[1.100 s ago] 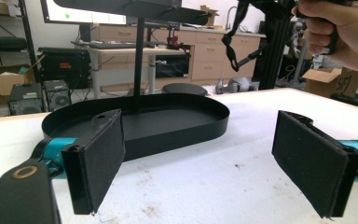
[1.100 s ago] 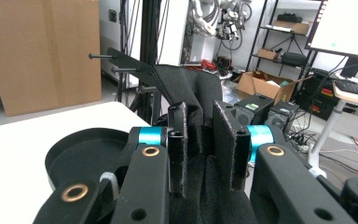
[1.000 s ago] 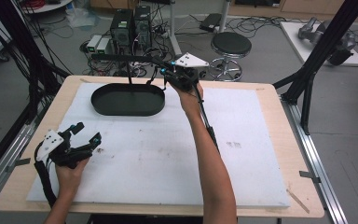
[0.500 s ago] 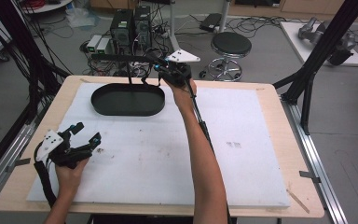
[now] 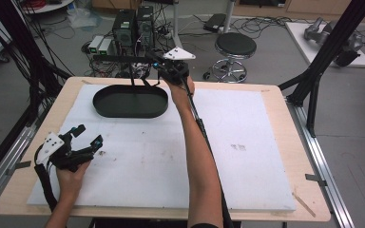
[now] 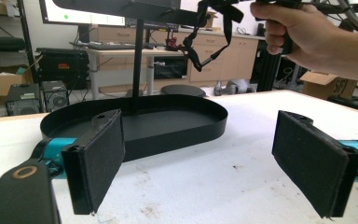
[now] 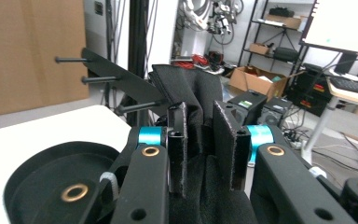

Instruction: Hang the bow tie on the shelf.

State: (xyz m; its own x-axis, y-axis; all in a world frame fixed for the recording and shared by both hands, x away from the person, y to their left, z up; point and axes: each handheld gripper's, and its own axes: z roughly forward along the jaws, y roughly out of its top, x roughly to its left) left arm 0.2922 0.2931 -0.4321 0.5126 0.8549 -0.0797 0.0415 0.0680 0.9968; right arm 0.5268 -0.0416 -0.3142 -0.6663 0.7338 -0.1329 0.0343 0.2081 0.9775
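Right arm stretched to 12 o'clock, right claw [image 5: 159,71] pinching black fabric [image 7: 186,88] above the oval tray [image 5: 130,102]. Left claw [image 5: 88,135] rests wide at 8 o'clock; its view catches the dangling strap [image 6: 200,42].

A cardboard box [image 6: 325,85] at the right of the left gripper view bears dark letters that look like "SFI". No other lettering is clear enough to read.

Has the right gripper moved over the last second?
Yes. The right gripper has moved away from the person, from over the black tray's far rim to beyond it.
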